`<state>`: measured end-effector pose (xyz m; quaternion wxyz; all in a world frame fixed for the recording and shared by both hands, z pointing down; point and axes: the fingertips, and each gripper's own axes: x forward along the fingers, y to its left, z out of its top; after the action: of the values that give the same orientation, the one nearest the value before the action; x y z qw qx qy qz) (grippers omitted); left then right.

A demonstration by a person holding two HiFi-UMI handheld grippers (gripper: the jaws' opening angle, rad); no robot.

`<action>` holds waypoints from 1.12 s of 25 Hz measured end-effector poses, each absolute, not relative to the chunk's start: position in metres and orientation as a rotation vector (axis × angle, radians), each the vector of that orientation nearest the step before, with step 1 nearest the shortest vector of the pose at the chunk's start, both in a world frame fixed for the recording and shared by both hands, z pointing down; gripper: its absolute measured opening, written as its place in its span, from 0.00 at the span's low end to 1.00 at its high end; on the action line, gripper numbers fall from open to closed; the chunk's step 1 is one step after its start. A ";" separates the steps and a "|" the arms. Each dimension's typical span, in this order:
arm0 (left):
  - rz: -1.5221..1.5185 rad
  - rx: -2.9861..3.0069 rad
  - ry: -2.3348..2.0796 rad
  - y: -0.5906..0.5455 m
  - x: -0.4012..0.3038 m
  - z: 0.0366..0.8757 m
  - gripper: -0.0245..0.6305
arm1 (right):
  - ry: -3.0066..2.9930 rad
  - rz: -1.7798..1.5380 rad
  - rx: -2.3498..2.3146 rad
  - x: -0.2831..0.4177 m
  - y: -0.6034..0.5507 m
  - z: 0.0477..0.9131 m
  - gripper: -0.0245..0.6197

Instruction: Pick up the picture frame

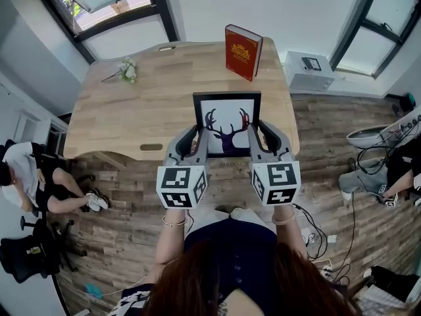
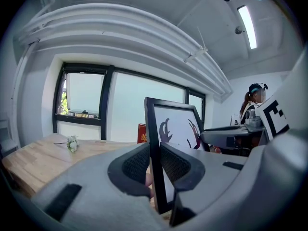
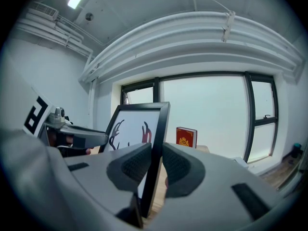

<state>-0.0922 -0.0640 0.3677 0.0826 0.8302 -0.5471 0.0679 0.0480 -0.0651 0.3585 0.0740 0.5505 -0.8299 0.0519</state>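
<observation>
The person holds the picture frame (image 1: pixel 227 122) between both tools, over the near edge of the wooden surface (image 1: pixel 131 117). The left gripper (image 1: pixel 195 131) has its jaws pinching the frame's left black edge, and the right gripper (image 1: pixel 257 128) pinches the right edge the same way. The print of an antlered deer faces up toward the person. Farther back on the surface, a red book (image 1: pixel 243 51) stands upright, and a small sprig of white flowers (image 1: pixel 128 70) lies well off to the left.
</observation>
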 end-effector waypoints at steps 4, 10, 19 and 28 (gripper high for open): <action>0.192 2.488 -1.634 -0.063 -0.096 0.362 0.16 | -2.497 0.147 1.660 0.044 -0.064 0.353 0.15; 0.192 2.495 -1.637 -0.058 -0.100 0.360 0.16 | -2.498 0.143 1.667 0.040 -0.059 0.352 0.15; 0.183 2.501 -1.631 -0.051 -0.101 0.358 0.16 | -2.498 0.138 1.676 0.039 -0.051 0.350 0.15; 0.179 2.494 -1.627 -0.045 -0.103 0.359 0.16 | -2.495 0.144 1.677 0.038 -0.045 0.351 0.15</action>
<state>-0.1029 -0.0450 0.3594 0.0791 0.8335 -0.5436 0.0599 0.0376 -0.0450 0.3512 0.0658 0.5560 -0.8272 0.0476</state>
